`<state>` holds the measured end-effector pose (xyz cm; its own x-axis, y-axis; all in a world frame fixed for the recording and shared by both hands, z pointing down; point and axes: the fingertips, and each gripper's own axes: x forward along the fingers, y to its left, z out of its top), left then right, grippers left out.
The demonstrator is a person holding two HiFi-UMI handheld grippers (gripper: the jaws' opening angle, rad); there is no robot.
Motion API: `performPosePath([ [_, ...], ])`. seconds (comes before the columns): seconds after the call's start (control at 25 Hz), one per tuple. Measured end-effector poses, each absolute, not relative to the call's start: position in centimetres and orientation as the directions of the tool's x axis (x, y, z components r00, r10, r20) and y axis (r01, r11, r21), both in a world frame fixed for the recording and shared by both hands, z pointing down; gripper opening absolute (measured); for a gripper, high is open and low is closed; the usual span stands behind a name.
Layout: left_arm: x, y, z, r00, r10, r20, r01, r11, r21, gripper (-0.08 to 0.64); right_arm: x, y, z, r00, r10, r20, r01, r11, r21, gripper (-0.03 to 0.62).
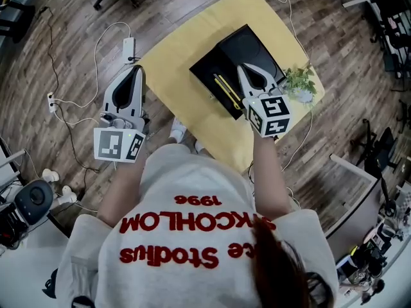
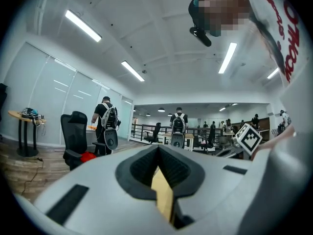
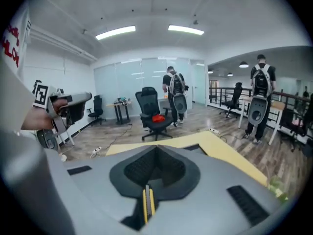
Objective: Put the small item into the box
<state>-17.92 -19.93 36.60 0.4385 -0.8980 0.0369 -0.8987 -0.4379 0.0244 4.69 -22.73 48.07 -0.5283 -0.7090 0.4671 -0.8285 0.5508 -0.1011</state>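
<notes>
A black box [image 1: 247,43] lies open on the yellow table [image 1: 183,43]. The small item, a slim yellow and black stick [image 1: 226,90], lies in the box near its front left edge. My right gripper [image 1: 246,68] hovers over the box just right of the stick, jaws shut with nothing between the tips. In the right gripper view the jaws [image 3: 156,148] meet, and the stick [image 3: 148,203] shows below through the slot behind them. My left gripper [image 1: 137,68] hangs over the floor left of the table, and in its own view the jaws [image 2: 158,148] are shut and empty.
A small green plant [image 1: 299,82] stands at the table's right corner. A power strip [image 1: 128,45] and white cables [image 1: 77,101] lie on the wooden floor at left. Office chairs [image 3: 152,112] and people with backpacks [image 3: 260,89] stand farther off.
</notes>
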Motion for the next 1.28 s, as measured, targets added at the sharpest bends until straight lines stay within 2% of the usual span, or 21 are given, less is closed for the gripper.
performPosePath([
  [0.2,-17.1,-20.2,35.0,0.459,-0.889,-0.001,-0.889,-0.459,0.001,0.006,6.7,-21.5,42.2,-0.504,-0.812,0.294,-0.858,0.509,-0.064,0.005],
  [0.48,-16.4,-19.7,33.5,0.483,-0.875,-0.038,-0.876,-0.483,-0.018,0.006,8.1,-19.1,36.3,-0.458,-0.884,0.095,-0.889,0.457,-0.037,0.005],
  [0.8,-14.9,-20.3,33.2,0.531,-0.846,-0.048,-0.847,-0.531,-0.019,0.006,9.7,-17.3,35.0,-0.386,-0.921,0.051,-0.921,0.383,-0.066,0.005],
  [1.28,-7.9,-20.5,33.3,0.675,-0.737,-0.047,-0.738,-0.675,-0.006,0.006,16.1,-12.5,33.4,-0.179,-0.983,0.030,-0.983,0.178,-0.040,0.005],
])
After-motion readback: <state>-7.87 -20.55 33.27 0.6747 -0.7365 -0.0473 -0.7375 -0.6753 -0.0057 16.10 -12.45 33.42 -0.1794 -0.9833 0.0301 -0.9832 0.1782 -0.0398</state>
